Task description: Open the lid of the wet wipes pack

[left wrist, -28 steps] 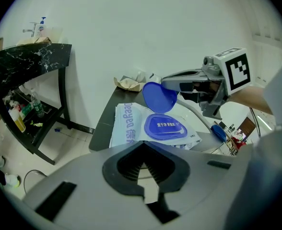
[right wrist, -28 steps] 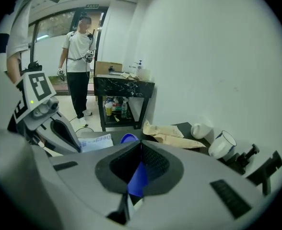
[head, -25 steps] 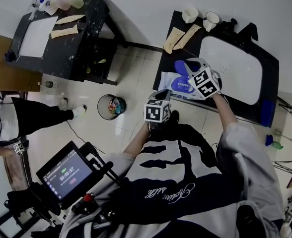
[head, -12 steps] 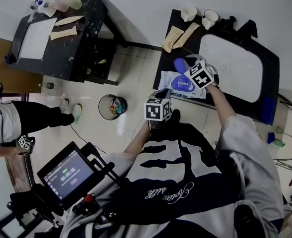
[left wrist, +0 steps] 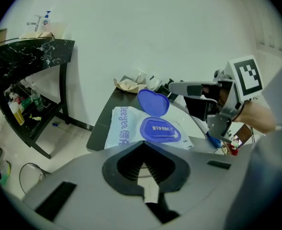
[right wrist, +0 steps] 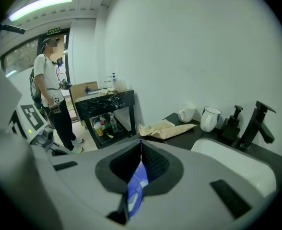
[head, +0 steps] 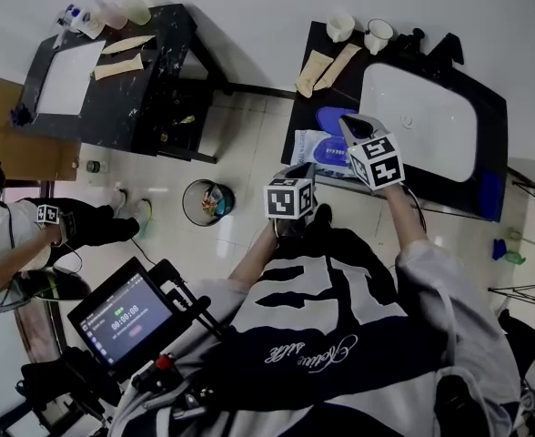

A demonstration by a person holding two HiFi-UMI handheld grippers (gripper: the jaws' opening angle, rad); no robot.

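The wet wipes pack (head: 315,147) (left wrist: 124,126) lies on the black counter (head: 297,116), left of the sink. Its blue lid (head: 333,116) (left wrist: 153,102) stands flipped up at the far end, baring the blue opening frame (left wrist: 159,130). My right gripper (head: 352,126) (left wrist: 172,86) is shut and hovers just right of the lid's top edge. The lid (right wrist: 137,186) shows as a blue strip in the slit under the jaws. My left gripper (head: 297,173) (left wrist: 142,145) is shut and empty, held before the counter's near edge and facing the pack.
A white sink (head: 422,126) with a black faucet (head: 436,53) fills the counter's right side. Two cups (head: 345,25) (head: 377,35) and folded brown cloths (head: 327,66) lie at the back. A waste bin (head: 204,200), a second black table (head: 104,71) and a person (head: 31,230) are on the left.
My right gripper reached up to the lid, then drew back toward me. The lid stays flipped up. The person at the left has shifted. The left gripper has barely moved.
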